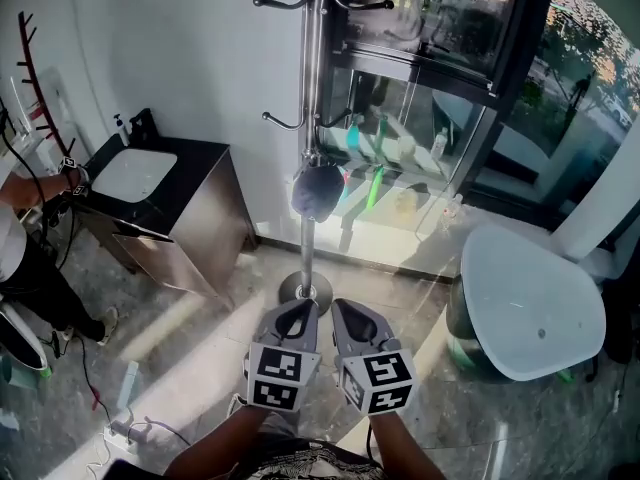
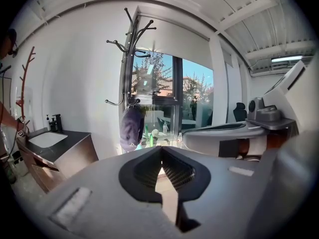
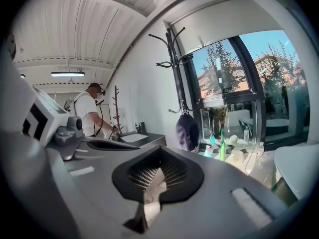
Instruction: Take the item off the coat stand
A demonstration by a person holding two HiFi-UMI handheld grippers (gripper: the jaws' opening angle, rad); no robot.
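Steel coat stand (image 1: 310, 118), the landmark for all positions below, seen from above and from both gripper views.

Far left of the stand: a person (image 1: 20, 238) in a white top, reaching toward a red rack (image 1: 35, 88) shaped like a branch.

Left of the stand, near its pole: a steel-sided cabinet (image 1: 190, 223) with a dark top and an inset white basin (image 1: 133, 173).

On the stand: a dark cap (image 1: 318, 190) hangs from a low hook (image 1: 280, 121) against the pole, well above the round base (image 1: 305, 290). The upper hooks are bare. The left gripper view shows the cap (image 2: 132, 128) ahead and slightly left, and the right gripper view shows it (image 3: 187, 132) ahead and slightly right.

Before the stand, just short of its base: the left gripper (image 1: 298, 308) and right gripper (image 1: 347, 310) lie side by side, pointing at the pole, well apart from the cap. Each has its jaws together with only the floor visible through the gap behind the tips. The pole and base stand directly in line ahead of them.

Behind and right of the stand: a dark-framed window (image 1: 440, 68), with green bottles (image 1: 375, 183) at its foot just beyond the cap.

Far right of the stand: a white tub (image 1: 530, 298) on the marble floor (image 1: 200, 358).
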